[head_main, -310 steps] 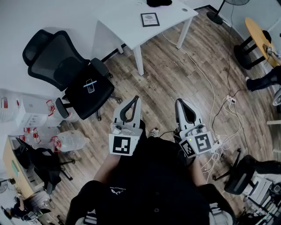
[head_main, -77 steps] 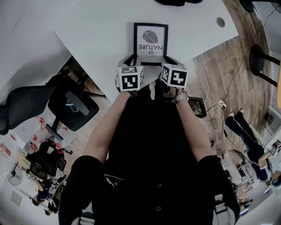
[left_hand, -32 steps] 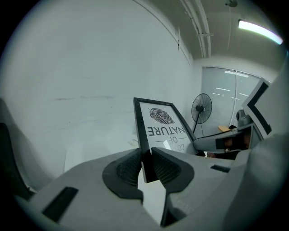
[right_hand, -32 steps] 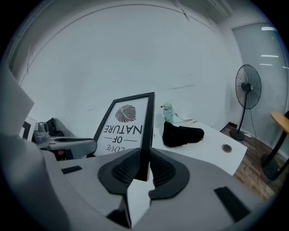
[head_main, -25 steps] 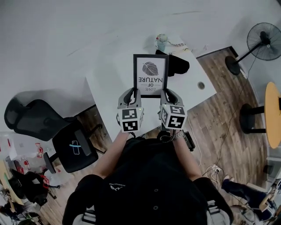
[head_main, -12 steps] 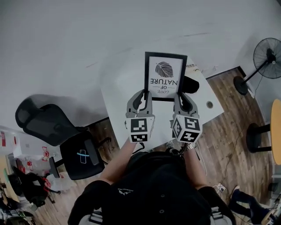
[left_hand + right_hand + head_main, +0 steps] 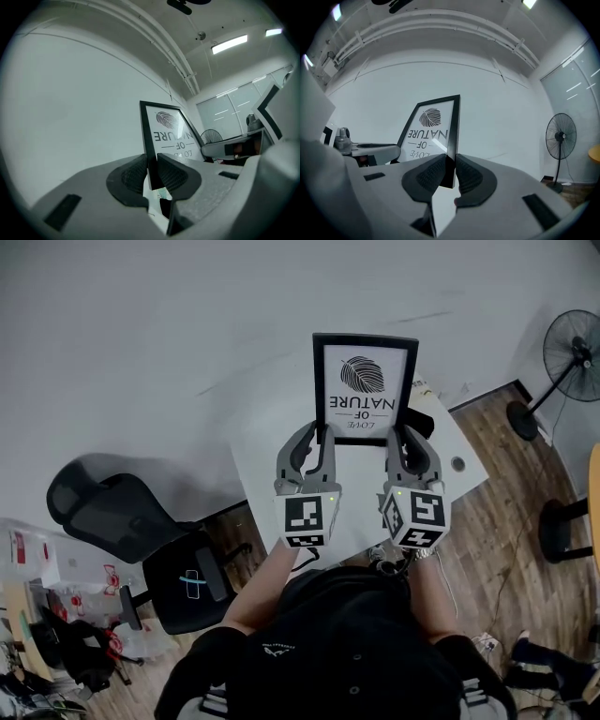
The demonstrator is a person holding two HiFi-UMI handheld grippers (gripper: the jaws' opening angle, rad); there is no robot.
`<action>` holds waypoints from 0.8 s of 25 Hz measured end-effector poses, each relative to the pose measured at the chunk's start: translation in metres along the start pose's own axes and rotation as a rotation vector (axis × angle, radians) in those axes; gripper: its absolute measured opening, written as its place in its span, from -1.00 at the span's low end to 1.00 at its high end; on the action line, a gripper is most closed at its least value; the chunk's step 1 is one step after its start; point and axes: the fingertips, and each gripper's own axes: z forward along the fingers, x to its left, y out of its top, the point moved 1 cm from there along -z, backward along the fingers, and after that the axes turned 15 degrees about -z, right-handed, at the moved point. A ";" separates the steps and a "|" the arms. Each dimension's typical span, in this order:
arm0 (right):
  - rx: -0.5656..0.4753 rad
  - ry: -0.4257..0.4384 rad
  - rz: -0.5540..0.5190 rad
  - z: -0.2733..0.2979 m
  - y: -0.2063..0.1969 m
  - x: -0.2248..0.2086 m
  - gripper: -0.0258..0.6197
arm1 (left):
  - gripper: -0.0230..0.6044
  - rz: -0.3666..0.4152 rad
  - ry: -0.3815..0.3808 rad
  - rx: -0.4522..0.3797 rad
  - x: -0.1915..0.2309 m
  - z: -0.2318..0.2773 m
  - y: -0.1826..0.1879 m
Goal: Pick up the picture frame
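White surface [image 7: 356, 502] lies below you; your left tongs [image 7: 316, 439] and right tongs [image 7: 403, 442] are each clamped on a side edge of the picture frame [image 7: 366, 390], which you hold raised, its print upside down.

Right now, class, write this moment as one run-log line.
left gripper: shut on picture frame | right gripper: shut on it | picture frame: above white table

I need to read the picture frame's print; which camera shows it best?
The head view: nearly the whole picture frame faces it, print upside down. The left gripper view and right gripper view see it steeply slanted, lower part behind the jaws.
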 end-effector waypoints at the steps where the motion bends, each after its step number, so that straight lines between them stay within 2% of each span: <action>1: -0.009 -0.002 -0.003 0.001 0.004 0.000 -0.71 | -0.70 0.001 0.000 -0.005 0.001 0.000 0.002; 13: -0.078 -0.012 -0.029 -0.022 0.009 0.007 -0.72 | -0.70 0.013 0.014 -0.077 -0.007 -0.024 0.006; 20: -0.052 0.001 -0.034 -0.015 -0.002 0.007 -0.72 | -0.70 -0.006 0.031 -0.059 -0.002 -0.020 -0.008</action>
